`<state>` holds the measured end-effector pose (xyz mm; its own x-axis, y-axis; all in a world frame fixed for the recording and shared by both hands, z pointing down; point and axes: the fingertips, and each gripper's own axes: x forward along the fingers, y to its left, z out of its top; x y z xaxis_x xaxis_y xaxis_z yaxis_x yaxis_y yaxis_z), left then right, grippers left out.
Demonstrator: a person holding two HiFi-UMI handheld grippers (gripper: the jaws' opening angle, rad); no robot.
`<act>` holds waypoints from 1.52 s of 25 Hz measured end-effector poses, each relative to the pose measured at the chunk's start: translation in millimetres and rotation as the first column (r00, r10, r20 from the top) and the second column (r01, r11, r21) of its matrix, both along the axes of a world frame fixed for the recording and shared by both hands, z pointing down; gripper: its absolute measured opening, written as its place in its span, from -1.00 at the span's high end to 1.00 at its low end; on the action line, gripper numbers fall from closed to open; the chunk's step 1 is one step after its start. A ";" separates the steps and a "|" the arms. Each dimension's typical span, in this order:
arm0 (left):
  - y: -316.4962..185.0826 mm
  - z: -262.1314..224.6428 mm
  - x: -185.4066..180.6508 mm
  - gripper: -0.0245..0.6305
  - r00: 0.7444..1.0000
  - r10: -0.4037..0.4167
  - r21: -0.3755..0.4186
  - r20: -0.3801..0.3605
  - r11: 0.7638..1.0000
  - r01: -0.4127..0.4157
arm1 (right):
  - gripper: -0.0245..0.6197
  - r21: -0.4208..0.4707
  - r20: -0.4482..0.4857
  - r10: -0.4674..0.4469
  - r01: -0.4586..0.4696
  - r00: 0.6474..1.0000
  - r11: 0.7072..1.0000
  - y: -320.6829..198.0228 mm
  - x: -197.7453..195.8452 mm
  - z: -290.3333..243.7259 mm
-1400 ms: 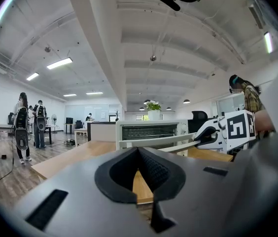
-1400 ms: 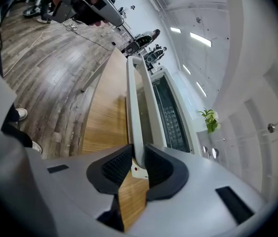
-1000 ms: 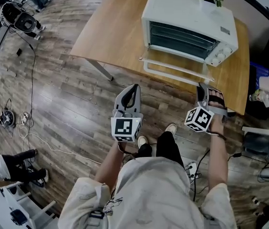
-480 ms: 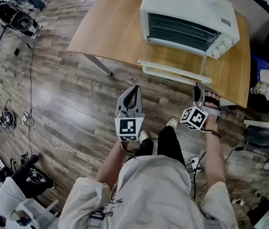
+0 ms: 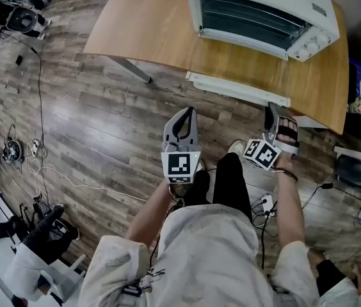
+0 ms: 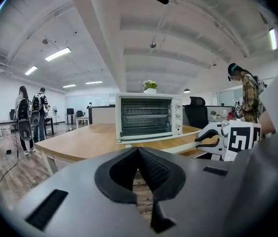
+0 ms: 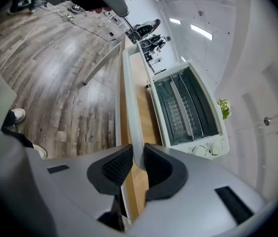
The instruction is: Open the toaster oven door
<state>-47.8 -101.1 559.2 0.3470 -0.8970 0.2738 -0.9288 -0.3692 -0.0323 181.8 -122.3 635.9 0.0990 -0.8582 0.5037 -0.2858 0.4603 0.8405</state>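
The white toaster oven [image 5: 264,8] stands on the wooden table [image 5: 142,31] with its door [image 5: 244,66] folded down flat over the table's front edge. My right gripper [image 5: 272,112] is shut on the right end of the white door handle [image 5: 238,89]. In the right gripper view the handle bar [image 7: 129,98] runs between the pads of the right gripper [image 7: 138,154]. My left gripper [image 5: 185,114] hangs over the floor in front of the table, shut with nothing in it. The left gripper view shows the left gripper [image 6: 139,152] pointing at the oven [image 6: 146,117].
A small plant [image 6: 150,85] sits on top of the oven. Cables and camera gear [image 5: 14,15] lie on the wood floor at the left. People [image 6: 23,115] stand far off at the left, another person [image 6: 247,93] at the right. A black chair [image 6: 194,115] stands behind the table.
The head view has drifted, so table and oven now sit higher in the picture. The door lies flat throughout and the right gripper stays on its handle. The left gripper holds its place.
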 end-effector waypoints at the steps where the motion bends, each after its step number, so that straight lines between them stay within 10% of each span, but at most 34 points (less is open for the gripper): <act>1: 0.3 4.6 1.9 0.88 1.000 0.000 -0.003 -0.002 1.000 0.000 | 0.65 0.001 0.001 0.001 -0.001 1.000 1.000 0.4 0.5 4.7; 38: 11.5 102.2 17.3 0.88 0.998 -0.053 -0.078 0.016 0.995 0.054 | 0.69 0.111 0.009 0.052 -0.053 0.999 0.992 -2.1 2.7 89.1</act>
